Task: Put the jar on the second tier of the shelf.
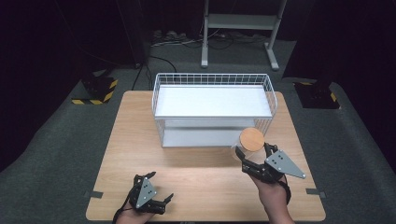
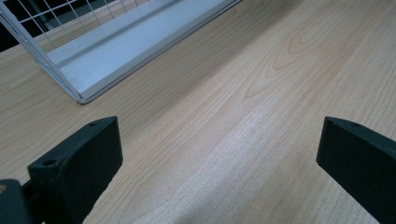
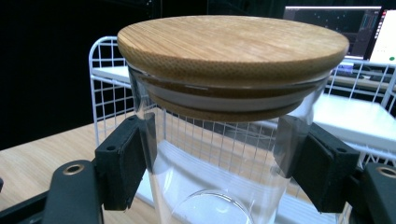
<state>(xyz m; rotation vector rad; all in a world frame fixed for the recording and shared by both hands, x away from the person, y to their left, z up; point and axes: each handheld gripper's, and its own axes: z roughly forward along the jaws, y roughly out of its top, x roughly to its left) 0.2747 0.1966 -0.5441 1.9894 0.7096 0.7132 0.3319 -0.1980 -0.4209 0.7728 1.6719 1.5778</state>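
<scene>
A clear glass jar (image 1: 245, 148) with a round bamboo lid (image 1: 252, 139) is held upright in front of the rack's right front corner. My right gripper (image 1: 253, 157) is shut on the jar (image 3: 219, 177) just under the lid (image 3: 232, 44), one black pad on each side of the glass. A white two-tier wire rack (image 1: 213, 108) stands at the back middle of the wooden table (image 1: 140, 154). My left gripper (image 1: 163, 191) rests near the table's front left edge, open, with bare wood between its jaws. Its own view has the rack's lower shelf (image 2: 130, 42) at upper left.
A metal stand (image 1: 240, 28) is on the floor behind the table. Yellow-and-black striped floor blocks (image 1: 95, 91) lie at the left and right of the table. Dark carpet surrounds the table.
</scene>
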